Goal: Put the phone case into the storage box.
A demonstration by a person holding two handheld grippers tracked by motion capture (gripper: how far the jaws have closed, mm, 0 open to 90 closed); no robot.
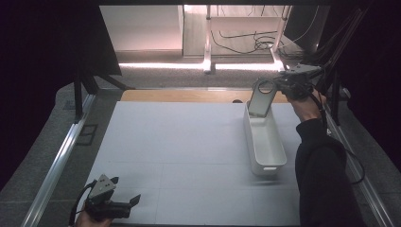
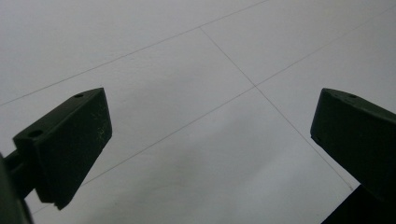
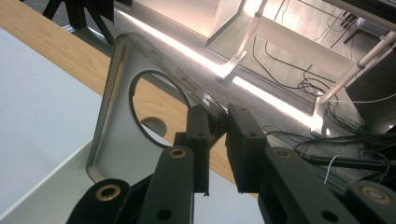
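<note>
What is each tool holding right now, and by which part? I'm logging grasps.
The right tool pinches a clear phone case by its edge beside the round cutout, above the white bin. The left tool is open, holding nothing.

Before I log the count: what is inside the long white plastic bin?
The white bin shows a bare floor. The grey flat case with a round hole, clamped in the right gripper, covers its far end.

The left tool [image 1: 135,200] has black, wedge-shaped jaws with small screw holes, a grey three-cornered plate and a trailing black cable. The right tool [image 3: 217,140] shows brass-ringed pivots (sleeve dark).
</note>
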